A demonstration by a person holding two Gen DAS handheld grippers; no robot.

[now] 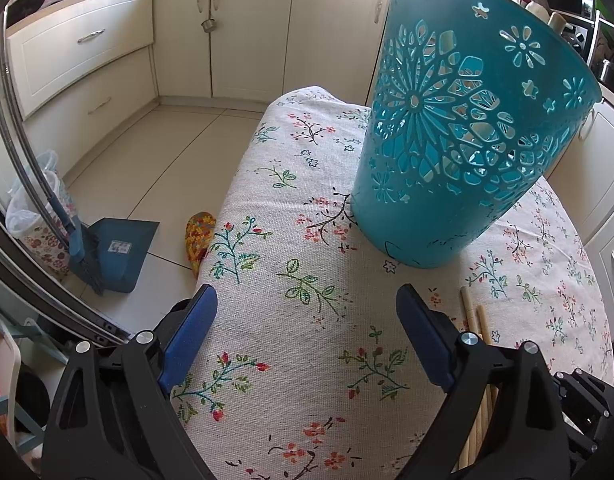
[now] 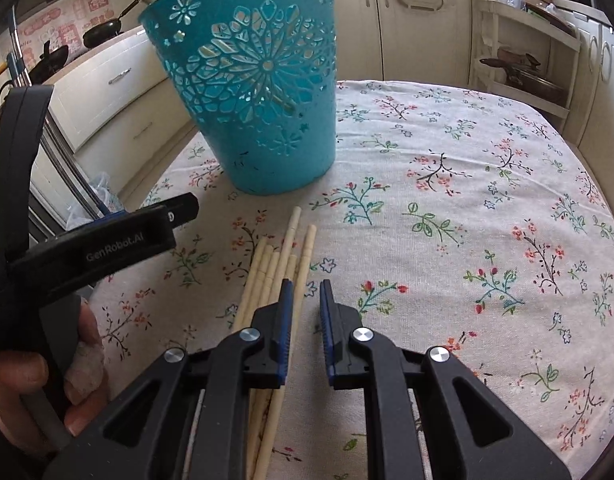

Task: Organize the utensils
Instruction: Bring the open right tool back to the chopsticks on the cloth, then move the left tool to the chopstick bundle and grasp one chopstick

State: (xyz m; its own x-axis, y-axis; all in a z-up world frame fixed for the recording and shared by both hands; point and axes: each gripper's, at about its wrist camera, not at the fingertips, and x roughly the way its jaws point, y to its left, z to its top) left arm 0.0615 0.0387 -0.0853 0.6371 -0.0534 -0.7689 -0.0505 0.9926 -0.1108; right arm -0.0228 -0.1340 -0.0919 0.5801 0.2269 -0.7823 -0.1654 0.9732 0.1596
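A teal perforated basket (image 1: pixel 459 140) (image 2: pixel 259 92) stands upright on the flowered tablecloth (image 2: pixel 447 200). Several pale wooden chopsticks (image 2: pixel 283 256) (image 1: pixel 473 312) lie bunched on the cloth in front of it. My right gripper (image 2: pixel 307 292) hovers over their near ends, its jaws drawn to a narrow slit with nothing between them; the sticks pass under and left of its left finger (image 2: pixel 285 304). My left gripper (image 1: pixel 307 296) is wide open over bare cloth, left of the chopsticks, and holds nothing. It shows in the right wrist view (image 2: pixel 179 208), held by a hand (image 2: pixel 27 380).
The table's left edge (image 1: pixel 227 200) drops to a tiled floor with a blue dustpan and broom (image 1: pixel 115 252) and a colourful slipper (image 1: pixel 199 240). Cream cabinets (image 1: pixel 179 32) line the back. A shelf rack (image 2: pixel 523 60) stands beyond the table's far right.
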